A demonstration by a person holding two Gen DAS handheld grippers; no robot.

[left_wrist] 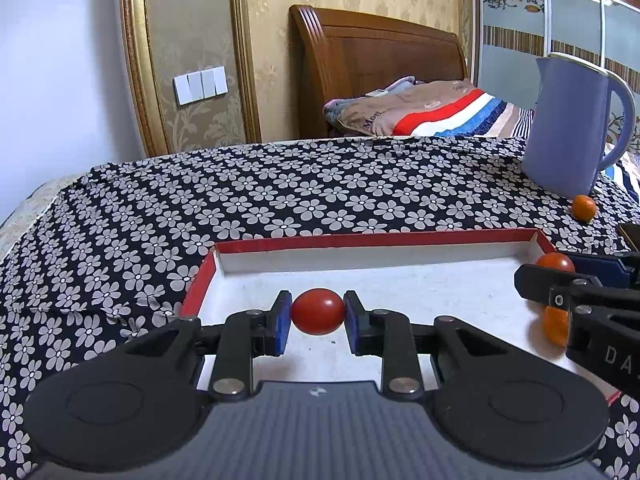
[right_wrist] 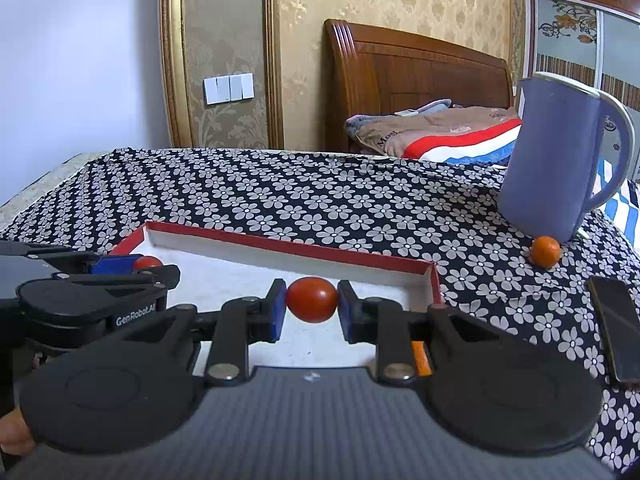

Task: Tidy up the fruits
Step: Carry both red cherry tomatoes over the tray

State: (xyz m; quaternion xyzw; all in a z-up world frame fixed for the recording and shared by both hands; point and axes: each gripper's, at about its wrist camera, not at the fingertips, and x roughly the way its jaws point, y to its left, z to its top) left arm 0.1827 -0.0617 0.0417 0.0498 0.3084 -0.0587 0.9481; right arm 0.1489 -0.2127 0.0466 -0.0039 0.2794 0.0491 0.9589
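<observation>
Left tool (left_wrist: 318, 316) pinching tomato (left_wrist: 318, 312), over red-rimmed tray (left_wrist: 376, 240)

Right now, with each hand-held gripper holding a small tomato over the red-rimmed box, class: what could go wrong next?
1. The left hand-held gripper and right hand-held gripper sit close together over the box; they could collide.
2. Each tomato is pinched only at its sides; it may slip or bruise.
3. The orange fruit by the blue jug could be overlooked.

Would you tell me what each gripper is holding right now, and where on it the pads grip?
Each holds a small red tomato by its two opposite ends: the left gripper one tomato, the right gripper another tomato.
</observation>
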